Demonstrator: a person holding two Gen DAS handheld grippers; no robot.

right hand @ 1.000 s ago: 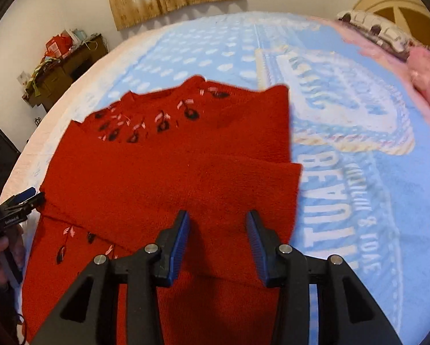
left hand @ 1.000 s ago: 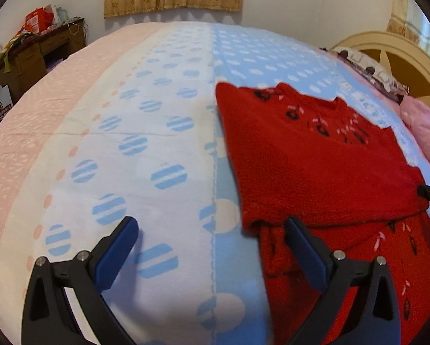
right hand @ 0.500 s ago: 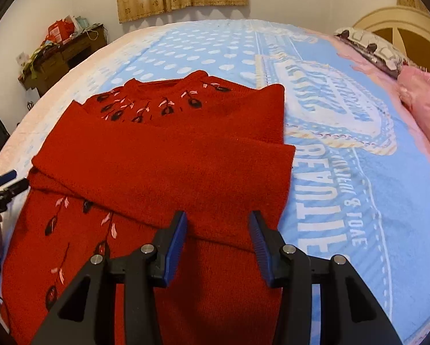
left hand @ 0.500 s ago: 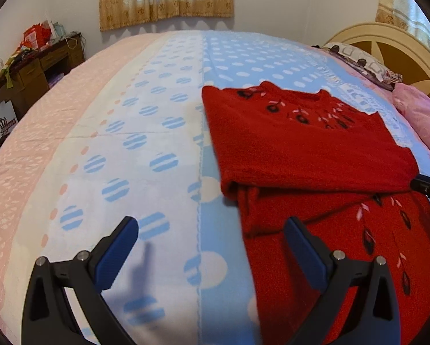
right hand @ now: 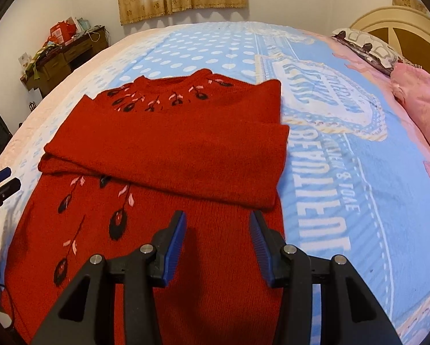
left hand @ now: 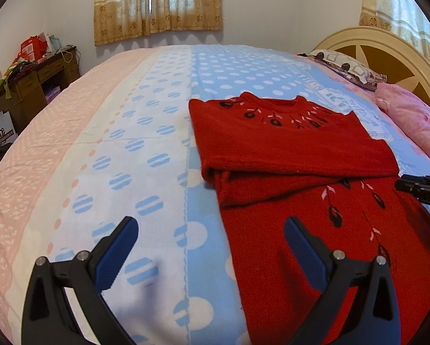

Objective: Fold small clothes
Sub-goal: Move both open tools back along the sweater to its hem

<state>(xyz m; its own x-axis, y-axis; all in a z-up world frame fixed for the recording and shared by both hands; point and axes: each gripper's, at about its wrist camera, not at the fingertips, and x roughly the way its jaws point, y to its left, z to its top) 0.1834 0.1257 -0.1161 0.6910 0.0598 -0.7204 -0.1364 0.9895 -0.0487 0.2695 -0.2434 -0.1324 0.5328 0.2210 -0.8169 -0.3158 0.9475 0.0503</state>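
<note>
Left gripper (left hand: 209, 230) is hovering, tilted downward, jaws spread wide and holding nothing, over the bedspread (left hand: 128, 149) beside the red sweater (left hand: 286, 149). Right gripper (right hand: 216, 224) is hanging over the sweater's lower half, jaws parted, gripping nothing. Sweater is lying sleeves-folded on the bed; curtains (left hand: 157, 0), desk (left hand: 34, 83) behind.

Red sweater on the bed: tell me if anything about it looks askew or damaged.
Nothing stands out. The red sweater lies flat on the bed cover, sleeves folded across the chest in a band, with no visible tear or stain. Both grippers are open and hold nothing.
</note>
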